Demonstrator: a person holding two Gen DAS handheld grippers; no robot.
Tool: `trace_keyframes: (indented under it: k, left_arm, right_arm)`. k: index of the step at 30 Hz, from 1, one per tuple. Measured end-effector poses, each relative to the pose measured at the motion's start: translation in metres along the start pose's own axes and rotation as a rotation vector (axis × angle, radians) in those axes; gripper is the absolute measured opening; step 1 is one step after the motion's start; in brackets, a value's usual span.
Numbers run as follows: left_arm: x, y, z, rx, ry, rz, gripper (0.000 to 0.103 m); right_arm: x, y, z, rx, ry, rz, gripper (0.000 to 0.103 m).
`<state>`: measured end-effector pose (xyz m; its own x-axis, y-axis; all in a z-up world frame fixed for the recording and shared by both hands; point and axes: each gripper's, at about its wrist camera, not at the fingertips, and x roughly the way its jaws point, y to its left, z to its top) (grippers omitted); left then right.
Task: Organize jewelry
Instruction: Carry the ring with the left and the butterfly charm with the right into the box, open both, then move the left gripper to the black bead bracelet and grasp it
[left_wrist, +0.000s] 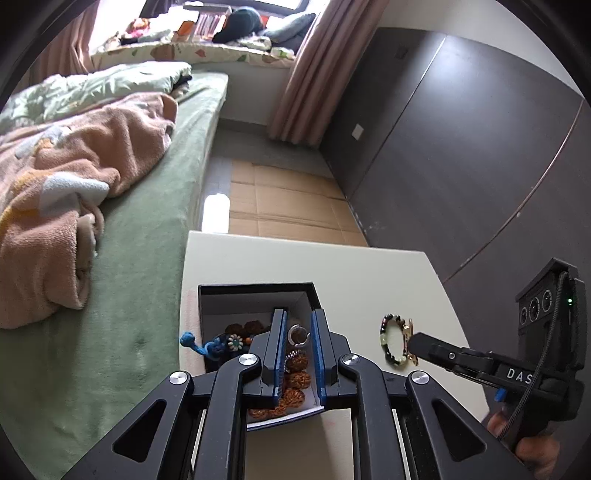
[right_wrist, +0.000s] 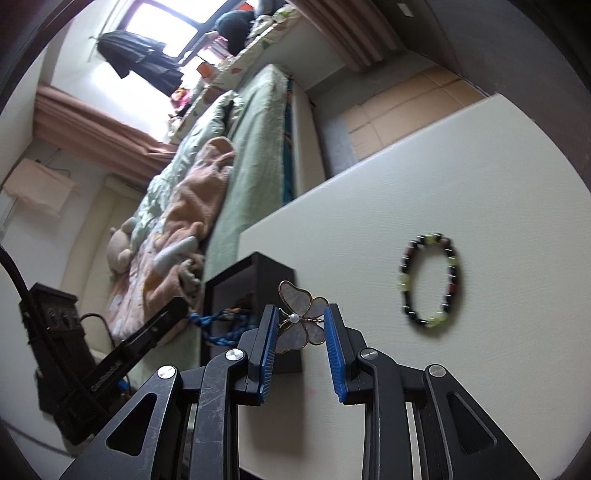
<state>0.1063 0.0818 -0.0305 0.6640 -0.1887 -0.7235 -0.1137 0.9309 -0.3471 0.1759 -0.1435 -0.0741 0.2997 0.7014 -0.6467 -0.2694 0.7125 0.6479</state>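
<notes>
A black open box (left_wrist: 207, 306) on the white table (left_wrist: 369, 266) holds brown bead bracelets (left_wrist: 293, 384), a silver ring (left_wrist: 297, 332) and a blue cord piece (left_wrist: 207, 345) that hangs over its left wall. My left gripper (left_wrist: 298, 323) hovers over the box, jaws apart and empty. My right gripper (right_wrist: 301, 314) is shut on a butterfly brooch (right_wrist: 299, 321) with a pearl, held above the table beside the box (right_wrist: 273, 273). A black and green bead bracelet (right_wrist: 430, 280) lies on the table to the right; it also shows in the left wrist view (left_wrist: 391, 341).
A bed with a green sheet (left_wrist: 147, 221) and a pink blanket (left_wrist: 74, 177) runs along the table's left side. Cardboard (left_wrist: 288, 206) covers the floor beyond the table. A dark wardrobe (left_wrist: 461, 147) stands to the right.
</notes>
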Motion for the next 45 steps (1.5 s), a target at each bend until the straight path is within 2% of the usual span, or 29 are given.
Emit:
trace_keyframes:
  k: [2,4,5,6,7,15,22,25,27,29,39,43,44,45]
  left_arm:
    - [0.004,0.005,0.000,-0.020,0.033,0.012,0.018]
    - [0.004,0.011,0.000,-0.048,0.044,0.013,0.035]
    - [0.004,0.015,0.000,-0.067,0.043,0.014,0.053]
    - [0.002,0.017,0.001,-0.078,0.036,0.015,0.066]
    - [-0.001,0.019,0.001,-0.089,0.023,0.016,0.069]
    - [-0.011,0.042,0.004,-0.164,0.008,0.028,0.070]
    - [-0.015,0.046,0.005,-0.166,0.001,0.041,0.070]
    - [-0.016,0.045,0.004,-0.159,0.000,0.045,0.070]
    - [-0.016,0.042,0.004,-0.149,0.000,0.049,0.070]
    - [-0.016,0.040,0.003,-0.142,0.000,0.044,0.070]
    - [-0.014,0.021,-0.001,-0.096,-0.005,0.024,0.092]
    - [-0.011,0.010,-0.004,-0.084,-0.009,0.012,0.094]
    - [-0.010,0.007,-0.004,-0.080,-0.012,0.009,0.096]
    - [-0.009,0.003,-0.004,-0.073,-0.016,0.008,0.097]
  right_arm:
    - [0.001,0.008,-0.001,-0.015,-0.008,0.020,0.027]
    - [0.004,0.016,-0.001,-0.029,-0.017,0.033,0.027]
    - [0.006,0.021,-0.001,-0.038,-0.019,0.041,0.027]
    - [0.008,0.025,-0.002,-0.047,-0.019,0.052,0.027]
    - [0.009,0.029,-0.003,-0.054,-0.018,0.060,0.027]
    - [0.026,0.052,-0.011,-0.100,-0.008,0.089,0.027]
    - [0.048,0.068,-0.016,-0.130,0.026,0.066,0.027]
    - [0.053,0.071,-0.016,-0.147,0.050,0.044,0.042]
    - [0.048,0.067,-0.016,-0.143,0.028,0.011,0.060]
    - [0.042,0.062,-0.014,-0.138,0.013,-0.013,0.062]
    - [0.006,0.034,-0.014,-0.095,-0.039,-0.068,0.062]
    - [-0.009,0.023,-0.013,-0.074,-0.064,-0.079,0.062]
    - [-0.013,0.020,-0.013,-0.068,-0.068,-0.081,0.063]
    - [-0.017,0.016,-0.013,-0.057,-0.073,-0.087,0.069]
